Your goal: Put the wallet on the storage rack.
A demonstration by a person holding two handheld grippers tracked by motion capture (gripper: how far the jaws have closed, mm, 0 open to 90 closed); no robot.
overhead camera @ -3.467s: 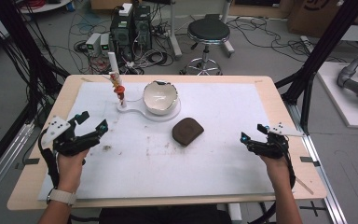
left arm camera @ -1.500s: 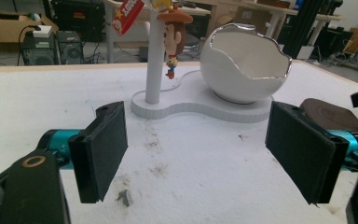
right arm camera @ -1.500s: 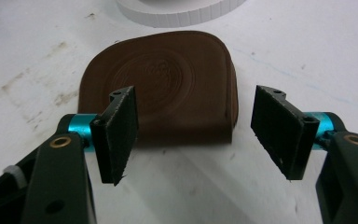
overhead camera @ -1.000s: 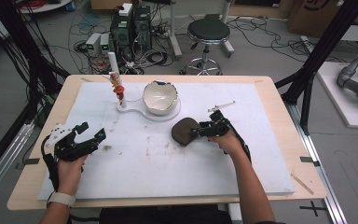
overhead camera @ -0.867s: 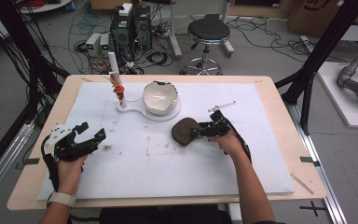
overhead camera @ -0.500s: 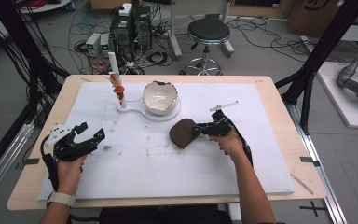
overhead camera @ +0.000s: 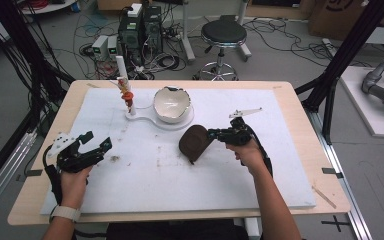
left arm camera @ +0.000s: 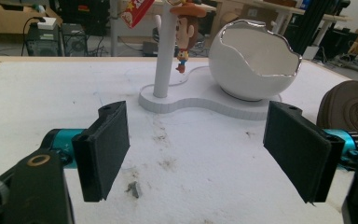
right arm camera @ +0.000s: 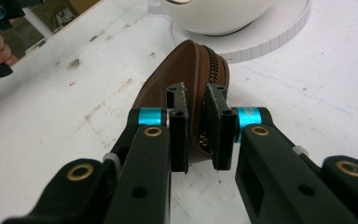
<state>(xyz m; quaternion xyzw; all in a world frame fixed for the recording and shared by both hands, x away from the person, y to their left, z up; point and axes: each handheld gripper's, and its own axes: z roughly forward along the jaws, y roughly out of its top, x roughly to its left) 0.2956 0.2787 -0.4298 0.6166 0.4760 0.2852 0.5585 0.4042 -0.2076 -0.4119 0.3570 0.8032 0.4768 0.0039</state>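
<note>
High view. Grip status has changed within the last second: the right tool stood open at the edge of the brown zip pouch, and its jaws have just been closing onto that edge. The pouch lay flat on the white mat then; it now stands tilted on its far edge, its near side raised off the mat by the tool. It sits near the middle of the worktop, just in front of the white stand base that carries the eggshell-shaped bowl and the post with the cowboy figurine. The left tool is at the left side of the mat, as before, well apart from the pouch.

Left gripper view. The left tool has its jaws set wide with nothing between them. The bowl and figurine stand beyond; the pouch shows at the right edge, on its edge.

Right gripper view. The right tool is narrow, both pads clamped on the zipped rim of the pouch, with the zipper running between the jaws.

Meaning for the work: the pickup is judged secured and the lift begun. The bowl is the likely destination. The grip is on a thin rim, so the pouch may swing or slip during transfer.
</note>
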